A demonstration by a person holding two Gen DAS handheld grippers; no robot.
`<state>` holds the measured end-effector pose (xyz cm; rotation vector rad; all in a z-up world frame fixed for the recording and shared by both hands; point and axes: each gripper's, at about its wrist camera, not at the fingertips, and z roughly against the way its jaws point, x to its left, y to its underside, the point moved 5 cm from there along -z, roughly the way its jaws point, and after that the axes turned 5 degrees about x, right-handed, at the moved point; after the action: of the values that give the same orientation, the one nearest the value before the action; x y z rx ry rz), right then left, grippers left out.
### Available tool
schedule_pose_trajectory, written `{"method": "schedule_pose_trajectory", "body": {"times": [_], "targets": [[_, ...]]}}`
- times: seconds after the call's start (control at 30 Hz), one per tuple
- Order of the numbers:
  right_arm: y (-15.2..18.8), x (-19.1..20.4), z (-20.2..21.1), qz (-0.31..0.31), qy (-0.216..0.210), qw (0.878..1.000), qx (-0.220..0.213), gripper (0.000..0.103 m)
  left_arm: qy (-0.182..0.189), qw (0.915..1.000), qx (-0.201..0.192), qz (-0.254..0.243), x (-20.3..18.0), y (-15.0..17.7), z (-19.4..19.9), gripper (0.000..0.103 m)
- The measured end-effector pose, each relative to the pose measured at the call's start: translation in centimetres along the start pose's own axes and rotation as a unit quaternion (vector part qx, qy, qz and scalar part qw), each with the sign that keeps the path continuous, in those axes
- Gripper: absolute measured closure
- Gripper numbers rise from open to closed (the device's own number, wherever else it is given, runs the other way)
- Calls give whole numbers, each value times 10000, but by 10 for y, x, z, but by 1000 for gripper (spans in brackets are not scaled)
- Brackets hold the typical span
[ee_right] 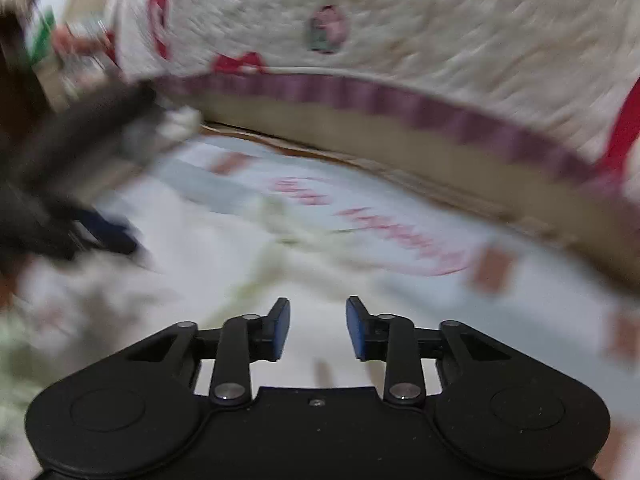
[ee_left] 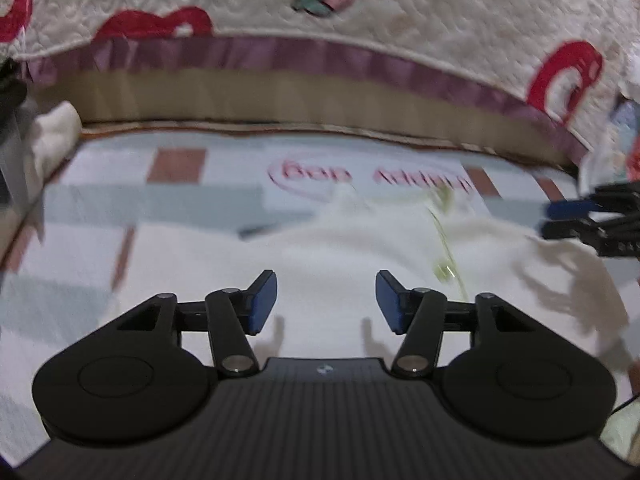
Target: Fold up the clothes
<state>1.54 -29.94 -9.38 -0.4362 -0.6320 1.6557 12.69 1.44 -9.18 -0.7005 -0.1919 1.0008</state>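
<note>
Blur smears most of the right wrist view, so you get little detail there. Your left claw (ee_left: 326, 300) hangs spread, blue pads apart with nothing between them, over a white garment (ee_left: 360, 248) lying just ahead of and beneath its tips on the checked sheet (ee_left: 100, 208). Thin green trim (ee_left: 444, 240) on the cloth, right of the left claw, is hard to make out. Your right claw (ee_right: 318, 328) is also spread and empty above the same pale fabric (ee_right: 224, 264); its tip enters the left view cut off at the right edge (ee_left: 592, 216). Beyond both, a quilted cover (ee_left: 400, 20) with purple hem hangs, pink lettering (ee_left: 372, 176) before it unreadable.
</note>
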Motion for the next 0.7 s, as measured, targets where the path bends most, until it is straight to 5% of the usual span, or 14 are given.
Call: {"method": "schedule_pose_trajectory", "body": {"times": [0.1, 0.23, 0.3, 0.4, 0.57, 0.6, 0.7], "targets": [[11, -63, 3, -1162, 174, 9929, 201, 51, -109, 9990, 43, 438, 22, -13, -15, 47], [59, -154, 11, -3357, -210, 9413, 302, 51, -652, 9946, 4, 814, 61, -18, -27, 47], [80, -173, 12, -3909, -673, 9172, 382, 49, -929, 9916, -74, 894, 82, -19, -32, 44], [96, -175, 9, -4154, -1165, 9005, 541, 49, -1206, 9849, -234, 1218, 118, -13, -32, 40], [109, -178, -12, -4759, -1898, 8566, 605, 49, -489, 9747, 199, 2174, 149, 11, -36, 43], [110, -177, -17, -4837, -1980, 8503, 620, 49, -412, 9766, 193, 2103, 147, 12, -34, 46], [109, -177, -25, -4880, -2106, 8454, 538, 49, -337, 9870, 276, 1550, 131, 11, -30, 80]]}}
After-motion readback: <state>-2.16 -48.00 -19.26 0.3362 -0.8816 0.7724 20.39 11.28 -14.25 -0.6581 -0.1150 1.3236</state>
